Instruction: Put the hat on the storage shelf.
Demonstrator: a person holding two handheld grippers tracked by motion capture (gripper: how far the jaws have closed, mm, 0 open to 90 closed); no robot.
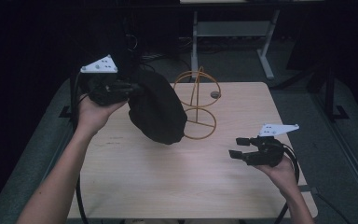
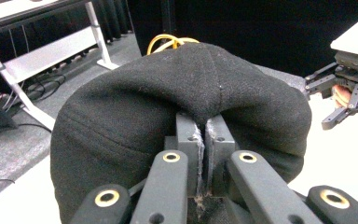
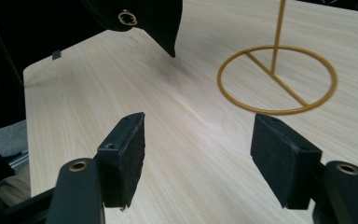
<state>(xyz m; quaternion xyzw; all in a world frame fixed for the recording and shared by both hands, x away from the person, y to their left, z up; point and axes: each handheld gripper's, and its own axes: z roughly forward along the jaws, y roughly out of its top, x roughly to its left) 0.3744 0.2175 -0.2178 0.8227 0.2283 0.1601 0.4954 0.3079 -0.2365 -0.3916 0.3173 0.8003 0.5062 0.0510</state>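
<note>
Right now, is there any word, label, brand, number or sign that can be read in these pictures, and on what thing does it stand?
None can be read.
Black hat: no label or logo in sight.
Wire stand: bare.
Table: plain wood, no print.
Grey plates on the tools: only dots, no writing.

High view is looking forward and down over the whole table [image 1: 177, 186] from the person's side. Left gripper view is sitting very close on the black hat [image 2: 135, 116]. Right gripper view is skimming low across the tabletop. All three are sharing the yellow wire stand [image 3: 277, 79].
</note>
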